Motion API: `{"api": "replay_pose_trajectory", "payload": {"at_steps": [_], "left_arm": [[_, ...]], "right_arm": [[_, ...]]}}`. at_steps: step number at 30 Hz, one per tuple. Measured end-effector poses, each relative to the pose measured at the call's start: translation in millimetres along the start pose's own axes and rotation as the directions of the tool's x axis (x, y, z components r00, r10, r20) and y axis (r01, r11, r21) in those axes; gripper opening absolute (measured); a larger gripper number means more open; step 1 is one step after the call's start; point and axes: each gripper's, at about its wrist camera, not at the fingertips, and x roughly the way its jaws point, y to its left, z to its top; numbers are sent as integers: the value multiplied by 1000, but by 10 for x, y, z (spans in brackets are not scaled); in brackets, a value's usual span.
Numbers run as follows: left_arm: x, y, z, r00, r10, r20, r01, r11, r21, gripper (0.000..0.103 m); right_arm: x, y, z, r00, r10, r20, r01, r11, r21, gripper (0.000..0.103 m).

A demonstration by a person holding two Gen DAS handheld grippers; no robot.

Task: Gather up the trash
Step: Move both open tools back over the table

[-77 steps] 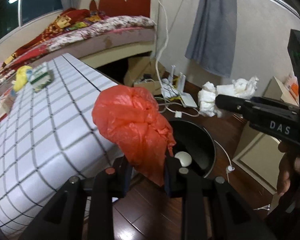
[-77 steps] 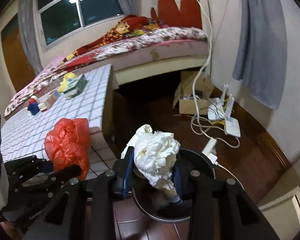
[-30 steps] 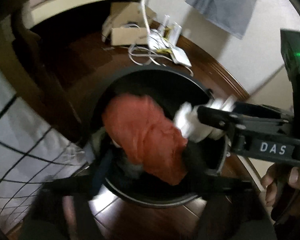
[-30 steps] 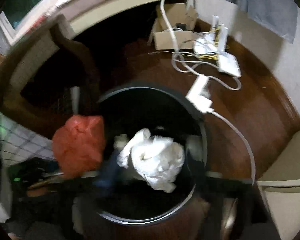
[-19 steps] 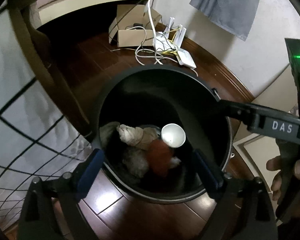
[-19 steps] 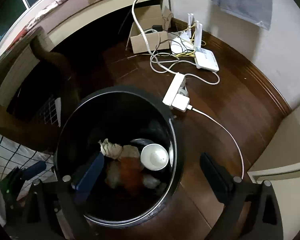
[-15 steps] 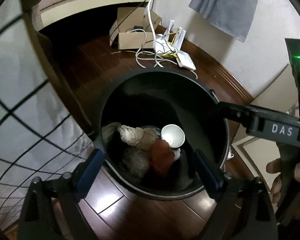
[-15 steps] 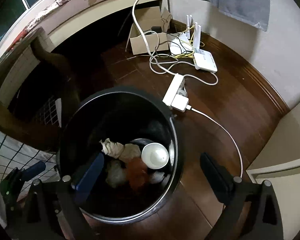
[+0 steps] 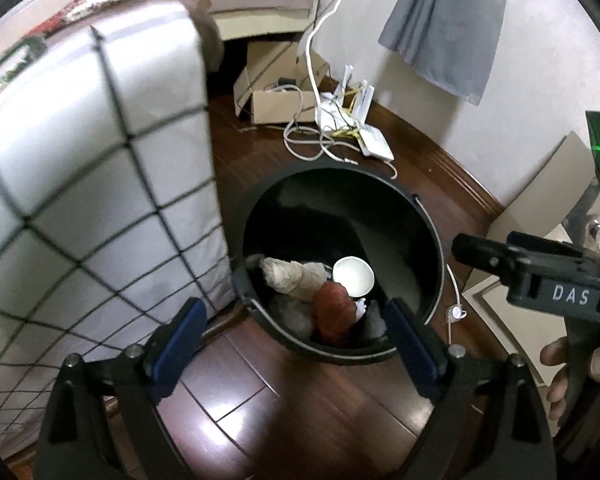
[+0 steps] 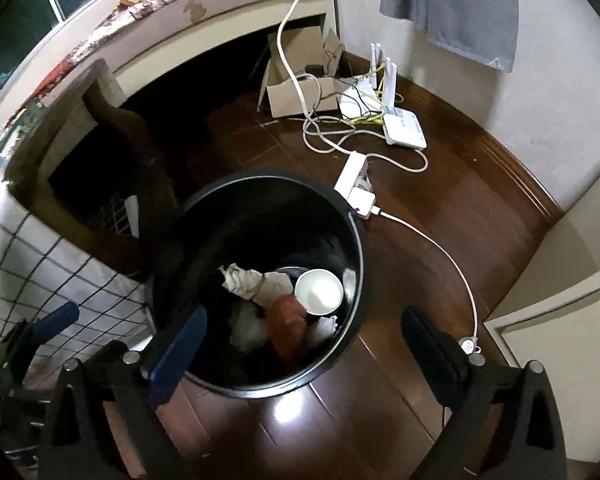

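A round black trash bin (image 9: 428, 216) (image 10: 352, 216) stands on the dark wood floor. Inside it lie a crumpled red plastic bag (image 9: 332, 308) (image 10: 286, 326), white crumpled paper (image 10: 246, 326), a brownish paper wad (image 9: 292, 278) (image 10: 252, 280) and a white cup (image 9: 353, 276) (image 10: 319, 291). My left gripper (image 9: 296, 340) hangs open above the bin's near rim with nothing between its fingers. My right gripper (image 10: 308, 344) is open and empty too, above the near rim. In the left wrist view the right gripper's black finger (image 9: 532, 268) reaches in from the right.
A table with a white checked cloth (image 9: 92, 184) (image 10: 40, 272) stands left of the bin. Behind the bin lie a cardboard box (image 10: 300, 80), white routers (image 10: 400, 124), a power strip (image 10: 354, 184) and tangled cables. A grey cloth (image 9: 452, 28) hangs on the wall.
Both grippers let go of their loads: the red bag and the white paper dropped into the bin. Both grippers have since opened wide and pulled up and back from the bin.
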Motion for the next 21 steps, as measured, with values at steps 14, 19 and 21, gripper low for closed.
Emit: {"api": "replay_pose_trajectory", "payload": {"at_steps": [14,19,21], "left_arm": [[-848,369,-86,988,56,143,-56,998,-9,92],[-1014,503,-71,982,76,172,-71,997,-40,92],[-1095,583,-63,979,85,187,-76,995,-57,92]], "right_arm": [[-711,465,-91,991,30,133,-16,994,-106,100],[-797,734,-82,988,63,144,-39,986,-160,100],[-840,876,-54,984,79,159,-48,981,-190,100]]}}
